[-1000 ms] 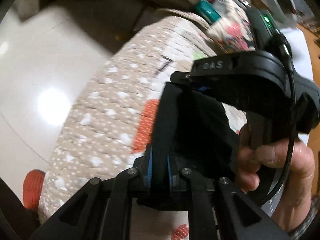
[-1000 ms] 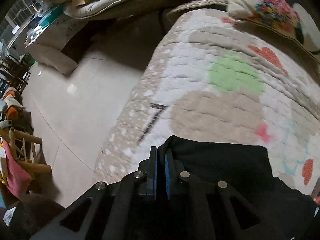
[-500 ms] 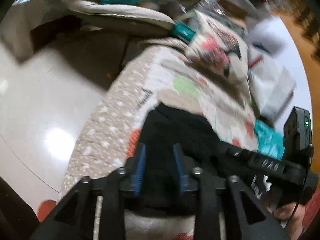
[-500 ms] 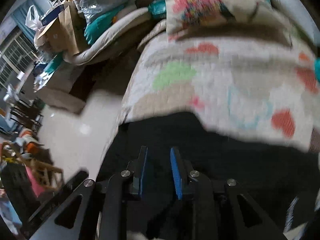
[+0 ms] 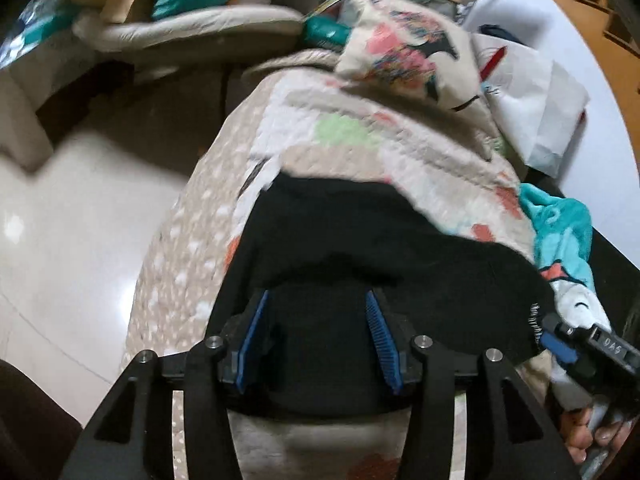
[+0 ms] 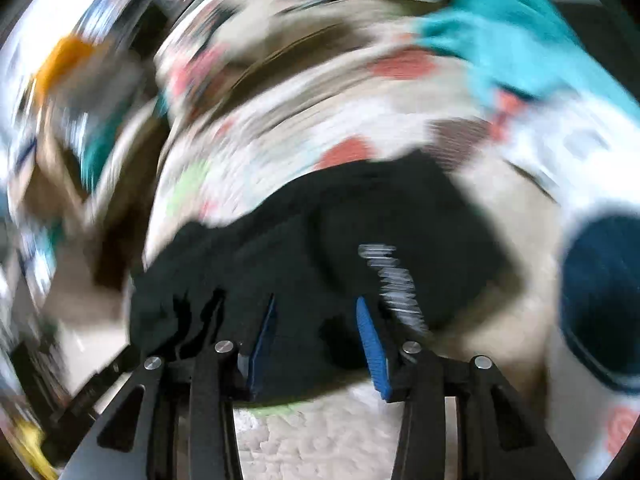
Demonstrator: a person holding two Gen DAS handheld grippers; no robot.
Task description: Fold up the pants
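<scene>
The black pants (image 5: 360, 232) lie folded in a dark heap on the patterned quilt (image 5: 352, 132) of a bed. My left gripper (image 5: 316, 312) is open, its blue pads spread wide just above the near edge of the pants. My right gripper (image 6: 316, 316) is open too, over the pants (image 6: 360, 220) from the other side; its view is heavily motion-blurred. The right gripper also shows at the lower right of the left wrist view (image 5: 576, 344), beside the pants' waistband.
A printed pillow (image 5: 404, 48) and a white bag (image 5: 532, 92) lie at the far end of the bed. A teal garment (image 5: 560, 224) lies right of the pants. The shiny tiled floor (image 5: 72, 240) drops off on the left, with a beige sofa (image 5: 180, 28) beyond.
Both grippers were shut on the pants a second ago and have opened and let go. The pants now lie on the quilt. The right gripper is swinging fast.
</scene>
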